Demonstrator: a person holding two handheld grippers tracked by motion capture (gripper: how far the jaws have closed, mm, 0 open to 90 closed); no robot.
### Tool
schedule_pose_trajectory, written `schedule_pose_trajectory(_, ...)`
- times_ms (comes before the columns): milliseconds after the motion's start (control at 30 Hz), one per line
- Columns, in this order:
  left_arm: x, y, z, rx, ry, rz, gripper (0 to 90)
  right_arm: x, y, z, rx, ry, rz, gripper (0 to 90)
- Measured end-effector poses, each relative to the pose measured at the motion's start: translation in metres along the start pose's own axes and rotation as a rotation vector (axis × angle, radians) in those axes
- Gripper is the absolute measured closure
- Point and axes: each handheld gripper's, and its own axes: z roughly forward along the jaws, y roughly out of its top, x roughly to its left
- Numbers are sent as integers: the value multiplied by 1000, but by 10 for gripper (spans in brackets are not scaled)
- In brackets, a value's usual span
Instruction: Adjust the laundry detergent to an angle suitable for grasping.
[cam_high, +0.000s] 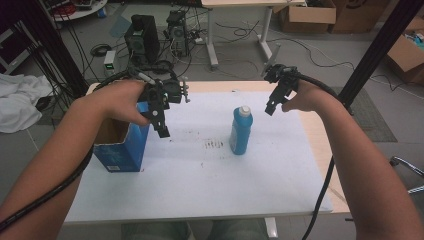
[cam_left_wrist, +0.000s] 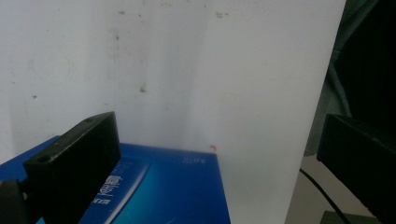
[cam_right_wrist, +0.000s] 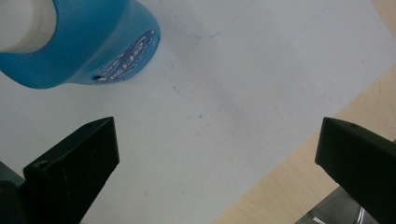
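My right gripper (cam_high: 272, 106) hangs in the air with jaws spread wide and nothing between them, just off the blue bottle (cam_high: 241, 131) at its 2 o'clock in the high view; in the right gripper view the bottle (cam_right_wrist: 88, 44) sits at 11 o'clock, beyond and outside the jaw gap, white cap (cam_right_wrist: 23, 23) toward the lens. My left gripper (cam_high: 161, 121) is also wide and empty, poised at the 2 o'clock corner of the open blue box (cam_high: 122, 145), whose printed face (cam_left_wrist: 154, 186) lies under the jaws in the left gripper view. The bottle stands upright near the middle of the white mat (cam_high: 200, 185), well apart from the box. Risks as I judge them: the bottle is tall and narrow, so a jaw clipping the cap or shoulder on approach could topple it and send it rolling toward the mat edge; closing off-centre on the rounded body could squirt it sideways. The left jaws, close to the box rim, could snag the flap and drag or tip the box
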Motion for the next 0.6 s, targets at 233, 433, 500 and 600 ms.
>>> schedule_pose_trajectory(233,-2,-1,1,20,3,-2,1,2,1,1,7,-7,0,0)
schedule_pose_trajectory(433,-4,-2,-4,11,15,11,1,3,3,2,6,-8,-1,0)
schedule_pose_trajectory(500,-4,-2,-4,12,21,14,1,2,4,2,4,-8,2,0)
schedule_pose_trajectory(600,-4,-2,-4,6,20,11,1,1,4,2,2,-8,3,0)
